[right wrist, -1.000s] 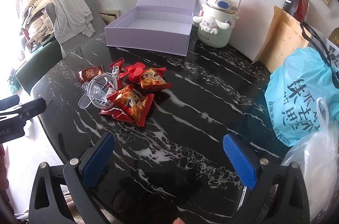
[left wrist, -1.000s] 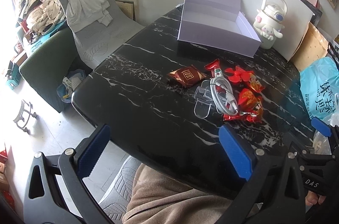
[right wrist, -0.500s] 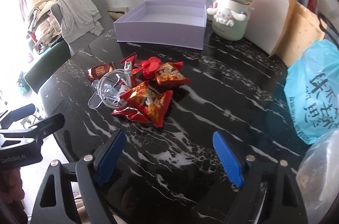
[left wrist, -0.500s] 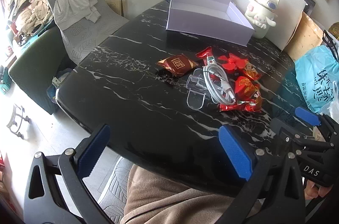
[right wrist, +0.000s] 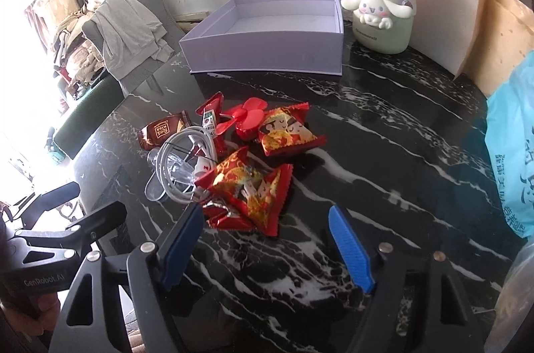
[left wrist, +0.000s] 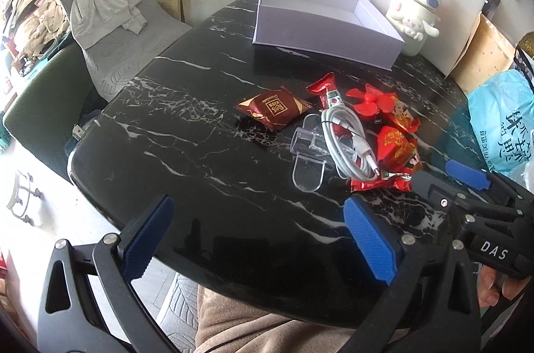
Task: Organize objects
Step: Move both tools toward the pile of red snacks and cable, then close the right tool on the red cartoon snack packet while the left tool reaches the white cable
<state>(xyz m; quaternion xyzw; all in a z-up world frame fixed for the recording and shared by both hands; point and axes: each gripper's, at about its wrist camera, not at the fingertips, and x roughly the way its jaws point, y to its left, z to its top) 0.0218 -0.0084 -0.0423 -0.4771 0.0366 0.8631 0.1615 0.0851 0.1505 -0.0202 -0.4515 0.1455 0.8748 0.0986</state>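
An open lilac box (left wrist: 320, 29) (right wrist: 267, 52) stands empty at the back of the black marble table (left wrist: 200, 152). In front of it lies a pile: a brown chocolate packet (left wrist: 275, 112) (right wrist: 162, 132), a coiled white cable (left wrist: 347, 142) (right wrist: 180, 159) on a clear plastic piece (left wrist: 308, 159), a red fan (left wrist: 370, 101) (right wrist: 247, 119) and red snack packets (left wrist: 397, 146) (right wrist: 250, 186). My left gripper (left wrist: 257, 202) is open above the table's near edge, short of the pile. My right gripper (right wrist: 265, 212) is open, its fingertips at the nearest red packet.
A white cartoon-dog kettle (left wrist: 417, 15) (right wrist: 383, 5) stands right of the box, before a white board and a brown envelope (right wrist: 500, 45). A blue plastic bag (left wrist: 500, 126) (right wrist: 514, 146) fills the table's right side. A chair with a grey garment (left wrist: 103, 2) stands at the left.
Both grippers have moved forward toward the pile. The right gripper has come down close to the nearest red snack packets, its fingers slightly nearer each other. Nothing on the table has moved.
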